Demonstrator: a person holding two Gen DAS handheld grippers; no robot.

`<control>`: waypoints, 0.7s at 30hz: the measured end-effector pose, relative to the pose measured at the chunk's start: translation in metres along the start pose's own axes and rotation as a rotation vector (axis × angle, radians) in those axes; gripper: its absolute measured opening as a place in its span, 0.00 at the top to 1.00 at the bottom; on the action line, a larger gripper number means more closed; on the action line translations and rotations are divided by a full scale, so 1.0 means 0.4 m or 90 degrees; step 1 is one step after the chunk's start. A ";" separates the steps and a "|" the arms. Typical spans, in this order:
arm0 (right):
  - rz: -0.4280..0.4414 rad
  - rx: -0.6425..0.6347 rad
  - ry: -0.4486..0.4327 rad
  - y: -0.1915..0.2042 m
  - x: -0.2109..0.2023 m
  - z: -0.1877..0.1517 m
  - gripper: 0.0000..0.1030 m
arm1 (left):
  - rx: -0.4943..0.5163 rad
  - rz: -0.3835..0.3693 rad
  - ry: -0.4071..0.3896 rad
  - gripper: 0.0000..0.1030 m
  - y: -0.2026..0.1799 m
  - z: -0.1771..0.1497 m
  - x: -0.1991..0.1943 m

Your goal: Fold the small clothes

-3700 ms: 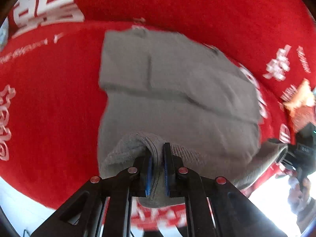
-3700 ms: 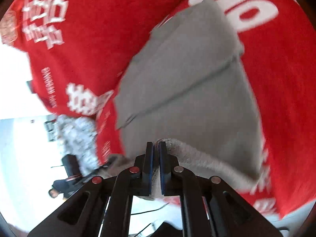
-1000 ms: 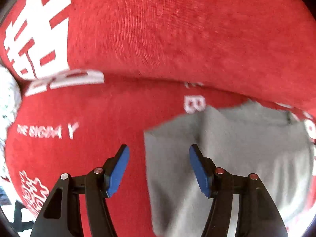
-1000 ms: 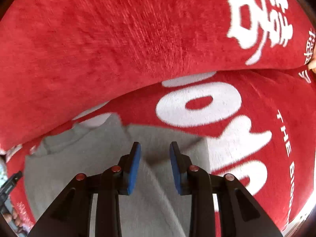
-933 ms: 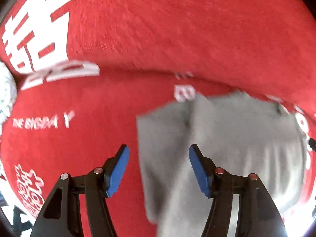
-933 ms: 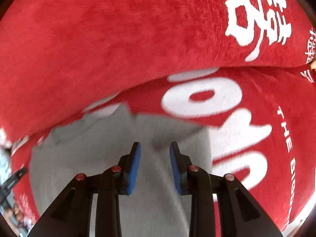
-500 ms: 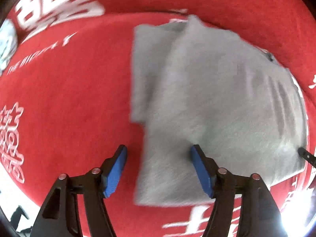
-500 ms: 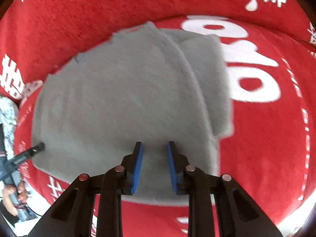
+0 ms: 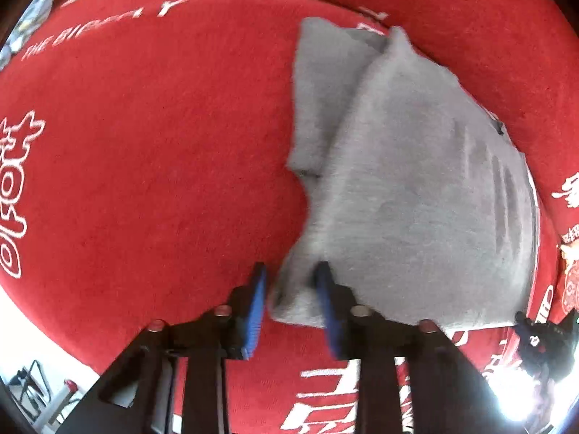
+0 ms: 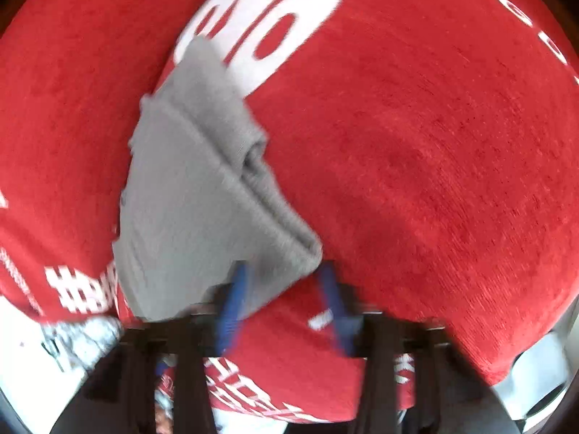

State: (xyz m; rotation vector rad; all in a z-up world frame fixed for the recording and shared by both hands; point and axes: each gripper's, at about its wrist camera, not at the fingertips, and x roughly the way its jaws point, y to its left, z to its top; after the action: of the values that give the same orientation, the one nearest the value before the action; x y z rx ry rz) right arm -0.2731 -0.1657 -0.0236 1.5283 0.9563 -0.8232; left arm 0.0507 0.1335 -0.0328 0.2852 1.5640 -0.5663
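A grey knit garment (image 9: pixel 409 188) lies folded on a red blanket (image 9: pixel 152 152) with white lettering. My left gripper (image 9: pixel 291 298) is open, its blue pads either side of the garment's near left corner, which bunches between them. In the right wrist view the same grey garment (image 10: pixel 195 195) runs up the frame. My right gripper (image 10: pixel 280 298) is open around its near right corner, where folded layers show. That view is blurred.
The red blanket (image 10: pixel 416 144) covers the whole surface and drops off at its near edge. The other gripper (image 9: pixel 542 336) shows dark at the garment's far right corner. A patterned white cloth (image 10: pixel 76 340) lies at the lower left.
Both grippers let go of the garment after folding it forward, then pulled back to its near edge. The left jaws have narrowed around the near left corner; the right jaws have widened around the right corner.
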 end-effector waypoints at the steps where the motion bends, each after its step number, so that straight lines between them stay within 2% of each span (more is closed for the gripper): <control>1: -0.020 -0.021 -0.007 0.014 0.002 0.004 0.90 | 0.015 0.011 -0.005 0.72 -0.002 0.006 0.003; 3: -0.047 -0.052 -0.012 0.015 -0.002 -0.008 0.89 | 0.052 0.029 -0.010 0.72 -0.015 -0.004 0.001; 6: -0.072 -0.049 -0.017 0.007 -0.020 -0.015 0.85 | 0.049 0.032 -0.001 0.72 0.002 0.015 -0.022; 9: -0.101 -0.073 -0.064 0.031 -0.072 -0.019 0.85 | 0.062 0.043 -0.025 0.72 0.003 0.042 -0.073; 11: -0.096 -0.104 -0.097 0.050 -0.110 -0.009 0.85 | 0.079 0.033 -0.052 0.72 -0.011 0.071 -0.111; 14: -0.082 -0.165 -0.111 0.120 -0.115 0.018 0.85 | 0.105 0.013 -0.090 0.72 -0.059 0.155 -0.121; 17: -0.072 -0.217 -0.102 0.208 -0.065 0.046 0.85 | 0.120 -0.007 -0.111 0.72 -0.121 0.237 -0.098; 21: -0.055 -0.249 -0.079 0.275 0.005 0.069 0.85 | 0.130 -0.003 -0.113 0.72 -0.169 0.307 -0.033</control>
State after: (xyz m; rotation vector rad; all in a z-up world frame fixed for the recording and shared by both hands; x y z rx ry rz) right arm -0.1733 -0.2008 0.0171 1.0942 1.0277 -0.7317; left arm 0.1226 0.0154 -0.0065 0.3760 1.3385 -0.7363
